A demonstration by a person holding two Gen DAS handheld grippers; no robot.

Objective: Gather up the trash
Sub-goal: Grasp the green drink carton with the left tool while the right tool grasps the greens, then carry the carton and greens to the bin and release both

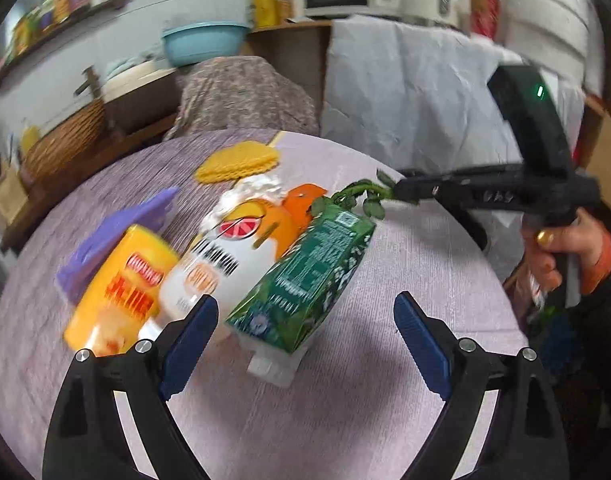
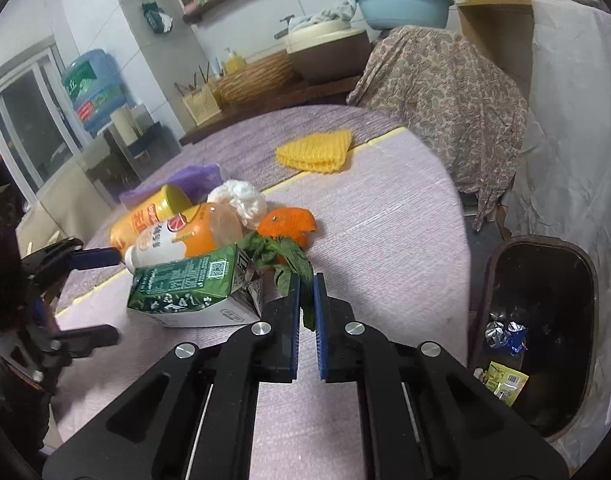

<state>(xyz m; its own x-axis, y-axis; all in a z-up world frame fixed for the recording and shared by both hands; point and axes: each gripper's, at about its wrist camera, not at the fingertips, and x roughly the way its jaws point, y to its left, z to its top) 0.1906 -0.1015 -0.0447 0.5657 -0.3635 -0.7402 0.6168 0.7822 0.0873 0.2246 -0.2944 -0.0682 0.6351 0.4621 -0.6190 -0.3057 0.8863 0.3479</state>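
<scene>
Trash lies in a pile on the round table [image 1: 345,420]: a green carton [image 1: 305,276] [image 2: 189,284], an orange-and-white bottle [image 1: 225,256] [image 2: 177,240], a yellow can [image 1: 121,288] [image 2: 153,212], an orange peel [image 1: 301,204] [image 2: 287,222], a white tissue wad [image 2: 239,198] and wilted green leaves [image 1: 365,196] [image 2: 281,256]. My right gripper [image 2: 306,280] [image 1: 393,192] is shut on the green leaves, just above the carton's end. My left gripper [image 1: 305,320] is open, its jaws wide apart on either side of the carton's near end.
A dark trash bin [image 2: 545,320] holding wrappers stands on the floor right of the table. A yellow knitted cloth [image 2: 317,152] and a purple bag [image 2: 193,178] lie farther back on the table. A cloth-draped chair [image 2: 445,100] stands behind it.
</scene>
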